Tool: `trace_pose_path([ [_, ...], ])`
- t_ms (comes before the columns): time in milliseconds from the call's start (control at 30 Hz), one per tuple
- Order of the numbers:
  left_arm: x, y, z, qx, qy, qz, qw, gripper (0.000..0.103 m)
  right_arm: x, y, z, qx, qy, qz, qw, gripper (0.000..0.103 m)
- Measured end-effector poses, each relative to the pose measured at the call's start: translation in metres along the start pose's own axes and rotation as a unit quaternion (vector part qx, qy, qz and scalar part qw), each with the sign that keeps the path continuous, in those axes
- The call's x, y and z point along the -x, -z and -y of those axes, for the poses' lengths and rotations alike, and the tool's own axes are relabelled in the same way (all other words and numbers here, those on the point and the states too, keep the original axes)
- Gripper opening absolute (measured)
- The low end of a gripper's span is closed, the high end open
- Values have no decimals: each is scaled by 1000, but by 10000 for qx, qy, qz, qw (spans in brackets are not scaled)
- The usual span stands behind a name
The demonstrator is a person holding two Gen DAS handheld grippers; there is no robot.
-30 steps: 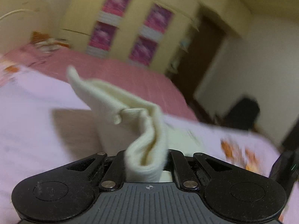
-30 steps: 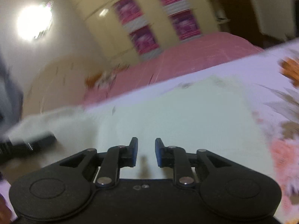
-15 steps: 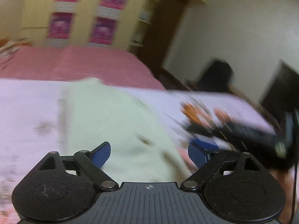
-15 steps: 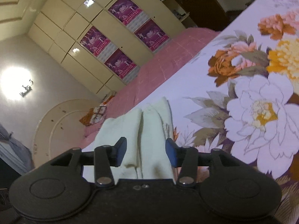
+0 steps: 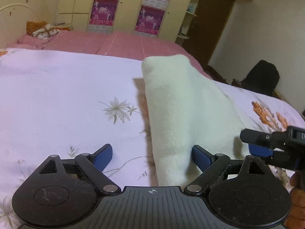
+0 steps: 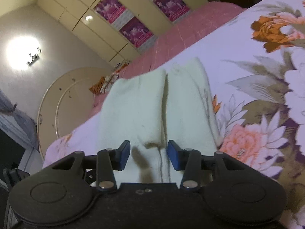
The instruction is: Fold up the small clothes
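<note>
Left gripper [image 5: 150,156] is spread wide, nothing pinched, low over the bed [image 5: 57,95]. Its right finger sits just beside the near end of the cloth [image 5: 183,110]; its left finger is off the cloth, over bare sheet. Right gripper [image 6: 149,155] is also parted, narrower gap, empty, with both fingers over the near edge of the cloth [image 6: 152,110]. I can't tell if the pads touch fabric.

Cloth is a small cream knit piece lying on the floral sheet, long axis running away from me toward the pink blanket [image 5: 118,45]. In the right view it shows as two panels side by side with a seam or gap down the middle. So I judge the side folds are in and the piece is now a narrow strip.

Step in hand, my guess: regrasp between folds. Neither gripper holds anything; both are lined up at the near end of the cloth.

Next move probably needs both to pinch the near corners of the cloth, lift, and carry that end over toward the far end for the crosswise fold. The left needs to shift right onto the cloth first, as half its opening is over sheet.

Pose: the left is held nearly level, pointing along the cloth. The right is rolled hard to one side, horizon steeply tilted, and its tip shows at the right of the cloth in the left view [image 5: 261,148], close to the left's finger. Collision risk if both close in carelessly.
</note>
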State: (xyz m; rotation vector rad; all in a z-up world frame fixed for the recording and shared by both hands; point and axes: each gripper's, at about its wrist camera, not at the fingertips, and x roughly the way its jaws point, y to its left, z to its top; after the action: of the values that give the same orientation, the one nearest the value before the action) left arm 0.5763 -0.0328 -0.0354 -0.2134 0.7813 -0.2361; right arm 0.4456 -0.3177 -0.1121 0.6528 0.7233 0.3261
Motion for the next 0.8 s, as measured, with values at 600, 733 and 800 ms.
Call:
trace_pose_path([
  [600, -12, 5, -24, 594, 444, -17, 9972, 89, -12, -6, -17, 371, -102, -116, 9992, 18],
  [733, -3, 1, -20, 647, 596, 321, 9956, 82, 5, -9, -53, 1333, 135, 236, 9907, 16],
  [800, -1, -3, -13, 669, 758, 339, 9943, 82, 19, -11, -61, 1530, 191, 402, 9872, 16],
])
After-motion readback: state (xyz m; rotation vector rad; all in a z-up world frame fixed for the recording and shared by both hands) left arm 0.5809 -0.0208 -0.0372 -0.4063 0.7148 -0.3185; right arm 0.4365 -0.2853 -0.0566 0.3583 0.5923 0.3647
